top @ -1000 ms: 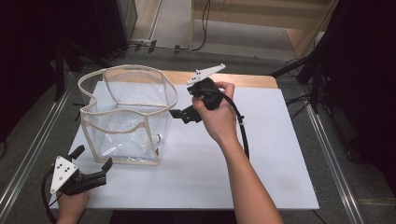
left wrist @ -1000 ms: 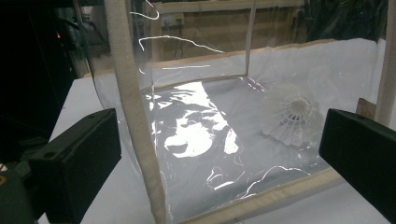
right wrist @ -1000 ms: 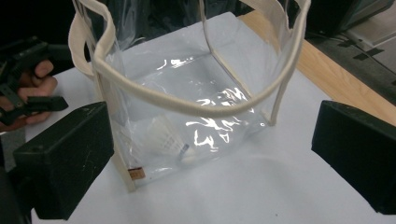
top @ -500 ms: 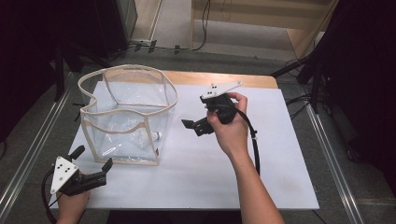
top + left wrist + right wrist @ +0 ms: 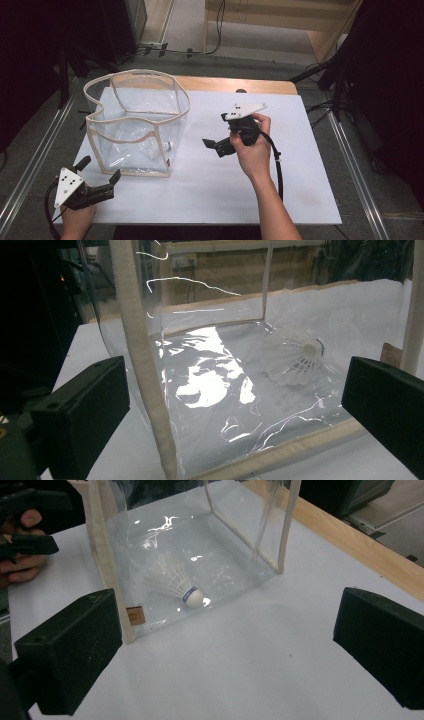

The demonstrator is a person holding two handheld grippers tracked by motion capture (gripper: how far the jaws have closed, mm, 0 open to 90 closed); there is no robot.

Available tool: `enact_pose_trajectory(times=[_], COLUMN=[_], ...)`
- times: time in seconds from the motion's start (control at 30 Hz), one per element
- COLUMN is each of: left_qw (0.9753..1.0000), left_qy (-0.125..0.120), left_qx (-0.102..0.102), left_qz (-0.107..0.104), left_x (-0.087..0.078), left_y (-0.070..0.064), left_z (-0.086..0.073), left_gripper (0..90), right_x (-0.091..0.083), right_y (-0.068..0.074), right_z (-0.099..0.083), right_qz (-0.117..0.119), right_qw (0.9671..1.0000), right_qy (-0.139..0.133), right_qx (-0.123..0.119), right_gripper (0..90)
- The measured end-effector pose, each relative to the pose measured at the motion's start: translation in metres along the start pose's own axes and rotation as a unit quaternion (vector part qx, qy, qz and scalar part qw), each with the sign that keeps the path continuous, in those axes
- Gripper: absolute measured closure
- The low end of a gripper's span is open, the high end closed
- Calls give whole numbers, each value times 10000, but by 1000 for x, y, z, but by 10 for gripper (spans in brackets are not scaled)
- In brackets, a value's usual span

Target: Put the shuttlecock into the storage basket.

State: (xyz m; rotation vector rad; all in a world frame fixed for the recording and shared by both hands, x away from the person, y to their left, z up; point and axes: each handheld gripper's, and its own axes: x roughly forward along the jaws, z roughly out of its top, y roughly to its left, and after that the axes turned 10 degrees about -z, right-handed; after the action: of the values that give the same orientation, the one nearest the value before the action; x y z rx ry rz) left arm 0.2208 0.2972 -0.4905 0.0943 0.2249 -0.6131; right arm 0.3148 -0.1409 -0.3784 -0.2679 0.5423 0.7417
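Two grippers are in hand, both with jaws spread wide and nothing between them. The right gripper hovers over the white table, well apart from the bag on its right-hand side, jaws aimed back toward it. Half a second ago it was closer to the bag, and a second ago closer again, nearly at the bag's upper rim; it has drawn away toward the person and dropped lower over the sheet. In the right gripper view its black jaws frame bare tabletop, with the bag beyond them.

Down at the bag's near left corner, the left gripper sits just short of the bag's bottom edge, apart from it, and has not moved across the three moments. In the left gripper view its jaws flank that corner seam without touching it.

Inside the bag, the shuttlecock lies on its side on the clear floor, cork toward the right gripper, feathers pointing deeper in. From the left gripper view the shuttlecock rests toward the bag's far side. The bag stands open-topped and upright, unchanged in place.
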Motion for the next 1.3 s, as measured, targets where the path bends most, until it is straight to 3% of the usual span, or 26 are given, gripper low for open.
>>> enact_pose_trajectory(times=[0.6, 1.3], left_qw=[10000, 10000], left_qy=[23, 17], left_qx=[26, 20], left_qz=[11, 11], left_x=[0, 0], left_y=[0, 0], left_z=[0, 0], left_gripper=[0, 0], right_x=[-6, -25], right_y=[-9, -25], right_z=[-52, -95], right_qz=[-103, -404], right_qw=[9996, 9979], right_qy=[7, 33], right_qx=[279, 507], right_gripper=[0, 0])
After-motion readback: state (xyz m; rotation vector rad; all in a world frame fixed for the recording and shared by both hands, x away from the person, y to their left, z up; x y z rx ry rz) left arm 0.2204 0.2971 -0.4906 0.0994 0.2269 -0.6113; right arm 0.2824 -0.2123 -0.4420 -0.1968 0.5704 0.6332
